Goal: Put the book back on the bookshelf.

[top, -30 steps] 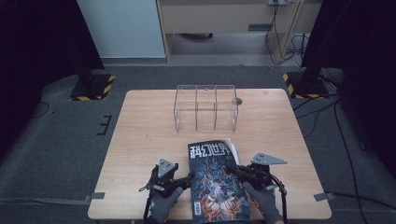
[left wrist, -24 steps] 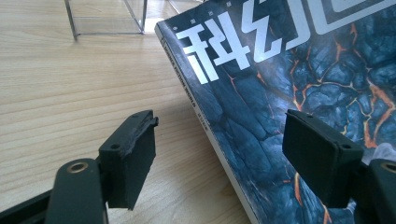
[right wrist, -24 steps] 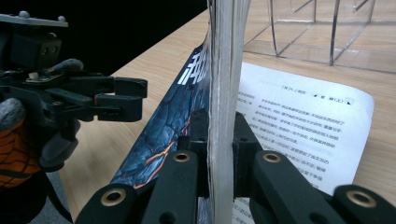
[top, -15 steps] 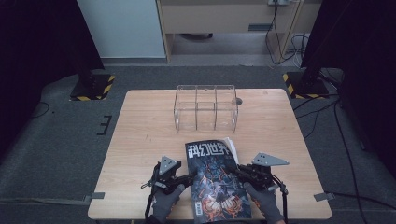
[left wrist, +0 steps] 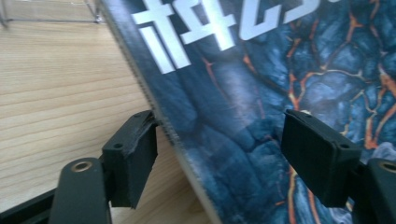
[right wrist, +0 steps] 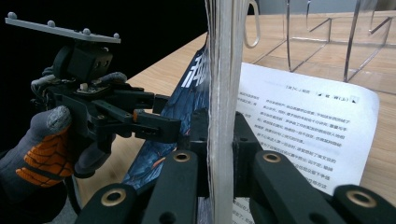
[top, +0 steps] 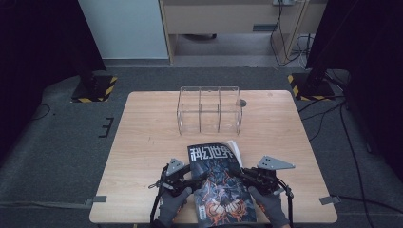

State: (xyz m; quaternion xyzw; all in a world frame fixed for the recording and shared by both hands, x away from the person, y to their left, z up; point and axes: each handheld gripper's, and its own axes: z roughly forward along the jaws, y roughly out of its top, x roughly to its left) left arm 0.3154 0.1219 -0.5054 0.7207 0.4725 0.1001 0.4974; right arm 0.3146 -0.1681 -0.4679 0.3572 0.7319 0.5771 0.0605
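Left gripper [top: 202, 176] straddles the magazine's [top: 219, 183] left edge, jaws closing but pads not yet pressing. Magazine sits at the table's [top: 142, 142] six o'clock, long axis toward twelve. Right gripper [top: 243, 175] clamps its right-hand page edge.

Three cameras: one fixed overhead, one riding on each pair of tongs.

The high view looks forward and down from the person's side, far enough off to take in the whole table [top: 142, 142], with the left gripper [top: 202, 176] and right gripper [top: 240, 175] at its near edge; the left gripper view sits very close, looking along its own jaws at the magazine [left wrist: 261, 93] cover between them; the right gripper view looks along its jaws up the magazine's page edge, facing leftward to the other hand [right wrist: 51, 140] beyond it; all three share the magazine, and the clear organizer [top: 209, 109] past the tongs.
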